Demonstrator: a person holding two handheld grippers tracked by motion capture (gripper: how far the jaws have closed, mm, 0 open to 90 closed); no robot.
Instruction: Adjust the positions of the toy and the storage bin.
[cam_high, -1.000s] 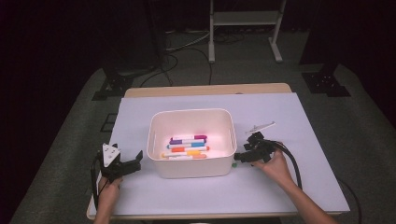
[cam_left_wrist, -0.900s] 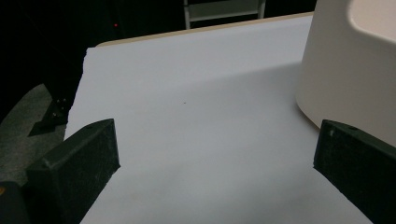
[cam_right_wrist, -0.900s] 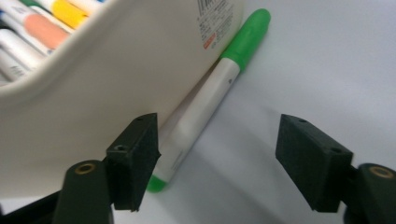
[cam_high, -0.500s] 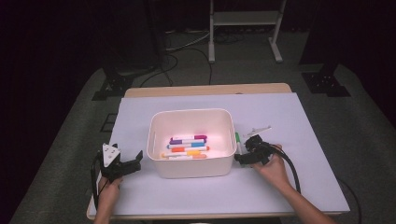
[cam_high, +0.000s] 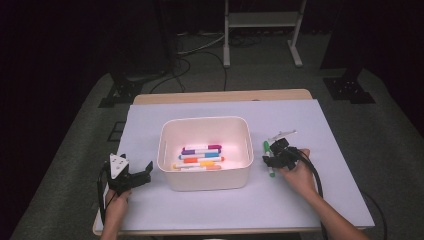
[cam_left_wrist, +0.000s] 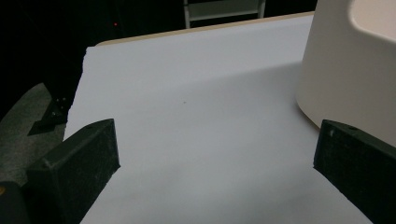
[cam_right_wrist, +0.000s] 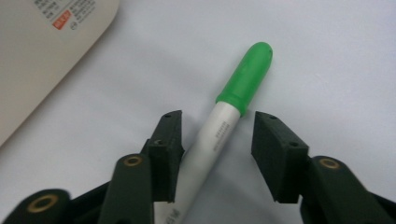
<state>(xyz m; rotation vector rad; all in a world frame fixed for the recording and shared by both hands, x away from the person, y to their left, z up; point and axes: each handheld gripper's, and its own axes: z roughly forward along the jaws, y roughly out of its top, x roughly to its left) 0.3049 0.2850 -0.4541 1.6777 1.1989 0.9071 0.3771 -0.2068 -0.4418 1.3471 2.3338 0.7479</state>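
A white marker with a green cap (cam_right_wrist: 243, 79) lies on the white table cover to the right of the cream bin (cam_high: 205, 121). My right gripper (cam_right_wrist: 215, 144) straddles its barrel. The jaws have just been closing. The left pad (cam_right_wrist: 170, 140) is at the barrel and the right pad (cam_right_wrist: 275, 149) still stands off it, so the marker is not pinched. From above, that gripper (cam_high: 274, 155) sits over the marker (cam_high: 267, 146). My left gripper (cam_high: 146, 174) rests wide open by the bin's left front corner, with only bare cover between its jaws (cam_left_wrist: 215, 158).
Several coloured markers (cam_high: 200, 157) lie inside the bin. The bin's wall (cam_left_wrist: 345, 70) rises close on the right of the left gripper view, and its labelled corner (cam_right_wrist: 42, 56) is near the right gripper. The table's front edge (cam_high: 215, 231) is close to both hands.
The right hand has shifted slightly toward the green marker, and the marker now lies between its jaws. The left hand has stayed in place.
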